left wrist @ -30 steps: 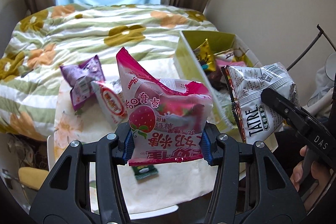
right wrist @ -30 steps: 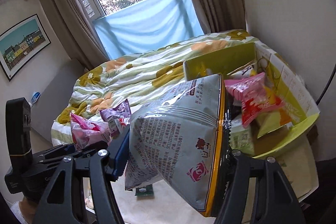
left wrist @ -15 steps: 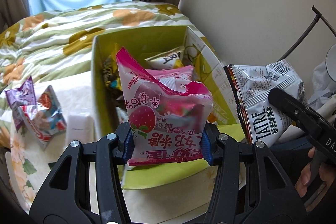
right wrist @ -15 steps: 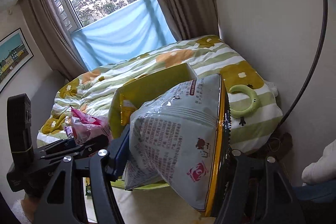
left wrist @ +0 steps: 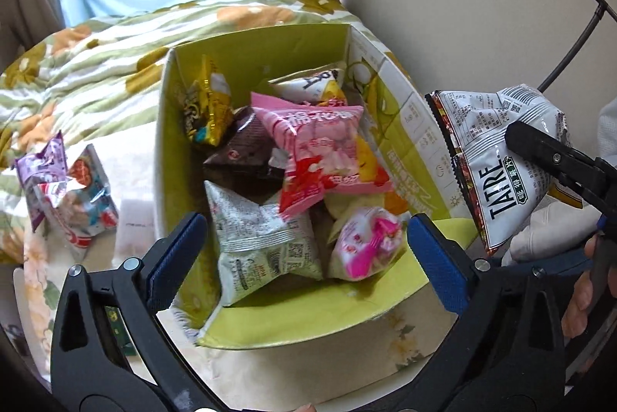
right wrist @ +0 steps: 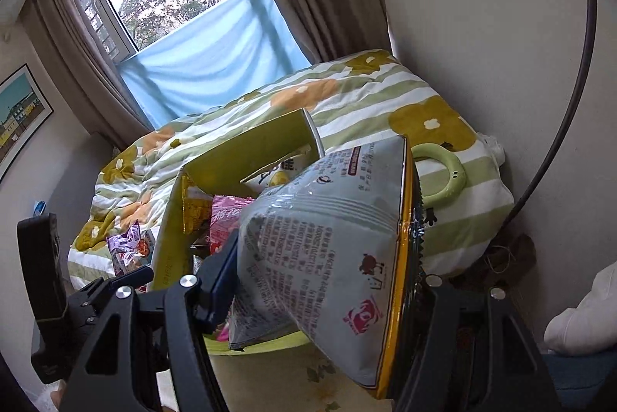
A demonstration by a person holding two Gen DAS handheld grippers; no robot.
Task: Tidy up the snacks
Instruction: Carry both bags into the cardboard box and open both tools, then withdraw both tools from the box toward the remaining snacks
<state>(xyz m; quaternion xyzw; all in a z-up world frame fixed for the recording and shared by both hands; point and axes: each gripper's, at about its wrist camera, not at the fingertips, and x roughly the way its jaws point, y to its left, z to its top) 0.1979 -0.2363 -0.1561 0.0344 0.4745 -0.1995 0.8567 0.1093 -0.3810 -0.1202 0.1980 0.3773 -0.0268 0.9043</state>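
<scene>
L jaws (left wrist: pixel 304 250): opening, nothing gripped; pink pack (left wrist: pixel 366 244) below, inside box (left wrist: pixel 405 126).
R jaws (right wrist: pixel 327 281): clenched on chip bag (right wrist: pixel 331 250); to be lowered over box centre before release.

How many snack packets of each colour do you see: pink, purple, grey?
Pink: 2, pink marshmallow packet, small pink candy packet.
Purple: 1, purple packet.
Grey: 2, grey packet, TATRE bag.
Total: 5.

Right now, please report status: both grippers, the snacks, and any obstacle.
Left gripper opening, empty, above yellow box. Right gripper shut on grey chip bag. Two packets outside the box.
</scene>
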